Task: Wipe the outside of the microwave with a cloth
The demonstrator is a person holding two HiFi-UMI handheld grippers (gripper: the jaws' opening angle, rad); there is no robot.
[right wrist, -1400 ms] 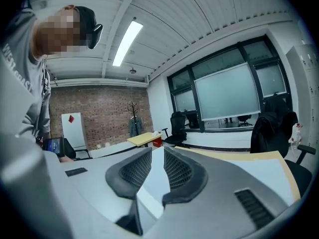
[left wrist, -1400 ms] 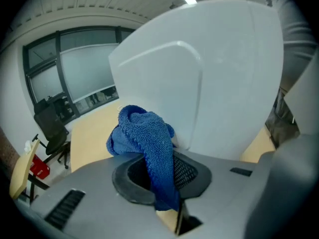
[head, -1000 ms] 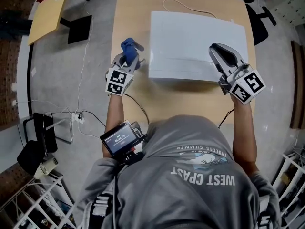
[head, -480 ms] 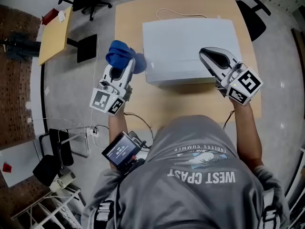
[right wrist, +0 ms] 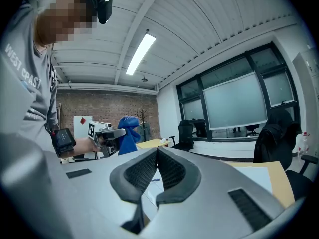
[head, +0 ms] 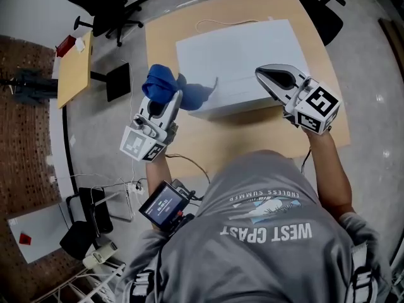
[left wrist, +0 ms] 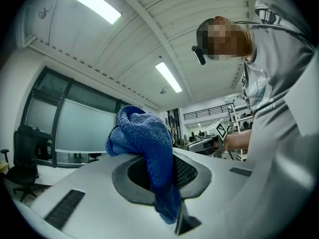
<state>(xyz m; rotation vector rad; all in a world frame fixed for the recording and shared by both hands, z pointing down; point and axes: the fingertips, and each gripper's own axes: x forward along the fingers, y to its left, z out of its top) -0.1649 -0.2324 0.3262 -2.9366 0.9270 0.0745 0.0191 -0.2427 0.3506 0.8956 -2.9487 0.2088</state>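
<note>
At a light wooden table (head: 252, 137), seen from above, a person in a grey shirt holds a two-jaw tool in each hand before a white microwave (head: 243, 55). The left gripper (head: 169, 96) pinches a blue cloth (head: 161, 81) between its jaws; the towelling bunches up ahead of its tips and spills to its right, over the near left corner of the microwave. Whether the fabric touches the casing cannot be told from the head view. In the left gripper view the cloth (left wrist: 144, 138) fills the gap between the pads and stands in a crumpled mound above them, a tail of it running down toward the camera.

The right gripper (head: 262, 73) sits well to the right of the cloth, its tips over the microwave's near right edge. Its jaws have just been closing and are now pressed together, with nothing between them, as the right gripper view shows (right wrist: 157, 151). Beyond those tips and to their left, that view catches the other tool and its blue bundle. A thin white cable (head: 214, 24) loops on the table past the microwave's far side.
</note>
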